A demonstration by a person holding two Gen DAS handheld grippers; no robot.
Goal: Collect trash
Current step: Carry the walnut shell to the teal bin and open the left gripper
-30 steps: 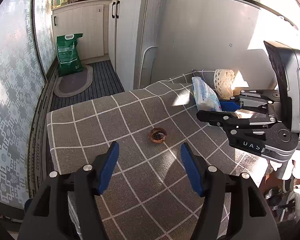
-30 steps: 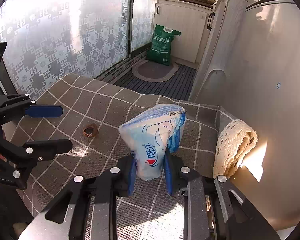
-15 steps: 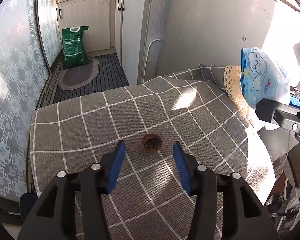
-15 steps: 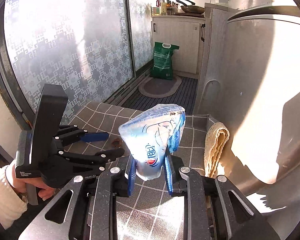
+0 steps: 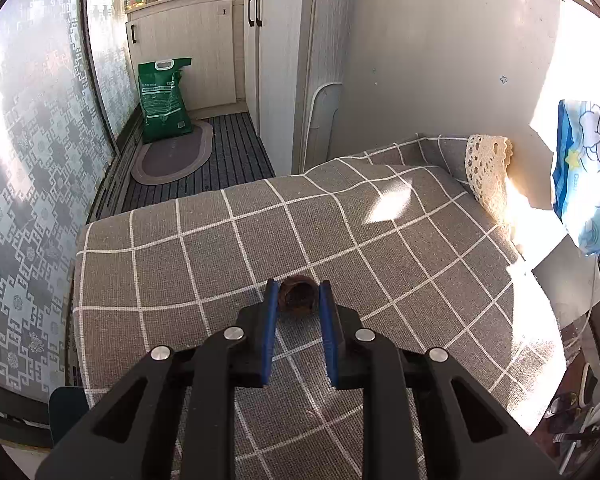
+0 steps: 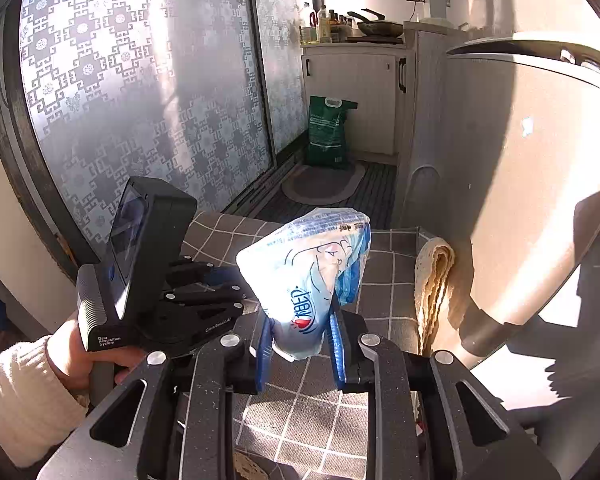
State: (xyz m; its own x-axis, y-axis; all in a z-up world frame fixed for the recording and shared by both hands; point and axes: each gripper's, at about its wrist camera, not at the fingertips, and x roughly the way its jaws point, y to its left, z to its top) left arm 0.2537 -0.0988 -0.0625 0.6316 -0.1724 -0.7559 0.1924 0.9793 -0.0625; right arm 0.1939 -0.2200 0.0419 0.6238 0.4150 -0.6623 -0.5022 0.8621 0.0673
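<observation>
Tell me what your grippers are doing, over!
Left gripper closed around brown cup on checked cloth. Right gripper shut on blue packet, held up. Nothing in the way.

Hard sun from the patterned window (image 6: 148, 92); blown-out glare on wall (image 5: 572, 60), sharp shadows across cloth (image 5: 300, 240) and fridge (image 6: 540, 208). Strong fisheye bending, dark vignetted corners; focus crisp

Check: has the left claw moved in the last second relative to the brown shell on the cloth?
Yes. The left claw advanced along the checked cloth and narrowed; its fingers now flank the brown shell.
</observation>
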